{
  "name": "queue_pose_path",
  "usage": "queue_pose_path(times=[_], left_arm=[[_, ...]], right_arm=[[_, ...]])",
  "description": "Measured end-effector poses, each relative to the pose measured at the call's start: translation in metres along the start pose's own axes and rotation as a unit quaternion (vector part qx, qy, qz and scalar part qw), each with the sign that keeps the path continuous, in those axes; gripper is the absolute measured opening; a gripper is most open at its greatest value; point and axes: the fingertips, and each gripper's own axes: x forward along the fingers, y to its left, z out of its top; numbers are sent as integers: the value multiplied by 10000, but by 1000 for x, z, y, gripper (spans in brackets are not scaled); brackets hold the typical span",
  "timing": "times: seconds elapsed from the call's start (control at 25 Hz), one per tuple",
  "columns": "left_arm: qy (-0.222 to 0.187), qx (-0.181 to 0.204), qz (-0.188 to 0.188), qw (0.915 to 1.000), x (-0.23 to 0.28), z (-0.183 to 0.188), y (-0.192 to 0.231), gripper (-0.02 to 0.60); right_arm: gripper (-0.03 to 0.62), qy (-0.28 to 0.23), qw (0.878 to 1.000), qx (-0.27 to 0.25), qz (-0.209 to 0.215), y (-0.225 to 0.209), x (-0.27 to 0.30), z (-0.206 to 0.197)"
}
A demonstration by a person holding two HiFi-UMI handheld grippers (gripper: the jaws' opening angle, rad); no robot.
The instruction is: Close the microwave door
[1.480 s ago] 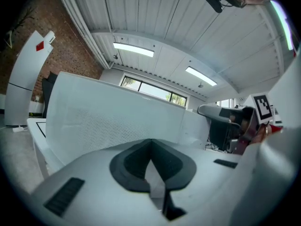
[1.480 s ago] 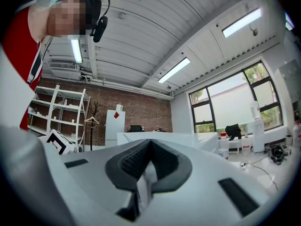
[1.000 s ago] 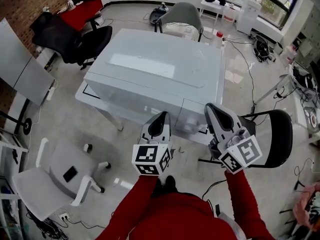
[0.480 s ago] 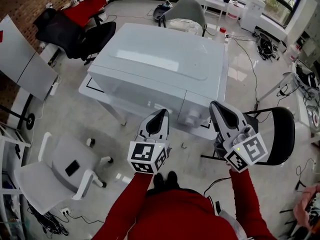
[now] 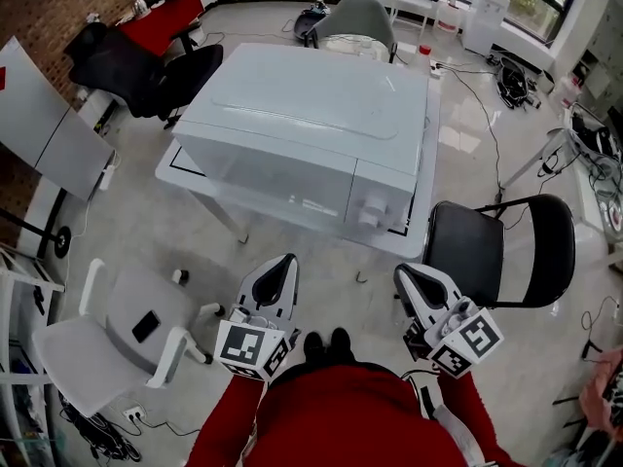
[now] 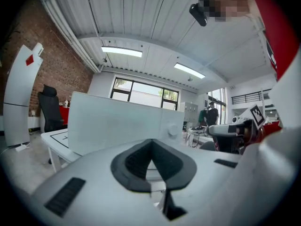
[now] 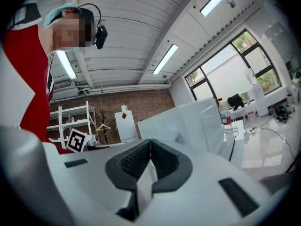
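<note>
The white microwave (image 5: 302, 115) stands on a white table (image 5: 185, 178), and its door (image 5: 277, 173) lies flush with the front, beside the panel with a round knob (image 5: 370, 212). Both grippers hang low near my body, well short of the microwave and touching nothing. My left gripper (image 5: 284, 261) is shut and empty, and so is my right gripper (image 5: 400, 271). In the left gripper view the shut left gripper (image 6: 150, 143) points at the microwave front (image 6: 113, 124). The right gripper view shows the shut right gripper (image 7: 150, 144) with the microwave (image 7: 188, 121) beyond it.
A black folding chair (image 5: 492, 251) stands right of the table's near corner. A white office chair (image 5: 97, 334) is at lower left, a black office chair (image 5: 146, 71) and red table (image 5: 156, 17) at far left. Cables (image 5: 477, 115) trail over the floor at right.
Both grippers have drawn back from the microwave front toward my body, and the view has moved away from the table. The microwave itself looks unchanged.
</note>
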Motion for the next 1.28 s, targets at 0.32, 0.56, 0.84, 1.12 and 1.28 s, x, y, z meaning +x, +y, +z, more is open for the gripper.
queue_pose_path(times=[0.32, 0.56, 0.84, 1.12, 1.28], left_arm=[[94, -14, 66, 9999, -43, -15, -4, 6], [-5, -45, 69, 10000, -52, -11, -5, 6], [-58, -86, 37, 9999, -55, -9, -6, 6], [-79, -51, 58, 9999, -56, -8, -4, 6], [-97, -47, 62, 9999, -57, -8, -3, 6]], right_arm=[[12, 208, 9998, 44, 28, 21, -7, -28], [12, 97, 9998, 12, 178, 36, -3, -30], [12, 140, 9997, -55, 186, 39, -1, -33], [12, 254, 9994, -215, 48, 33, 2, -45], [12, 283, 9990, -326, -123, 29, 3, -50]])
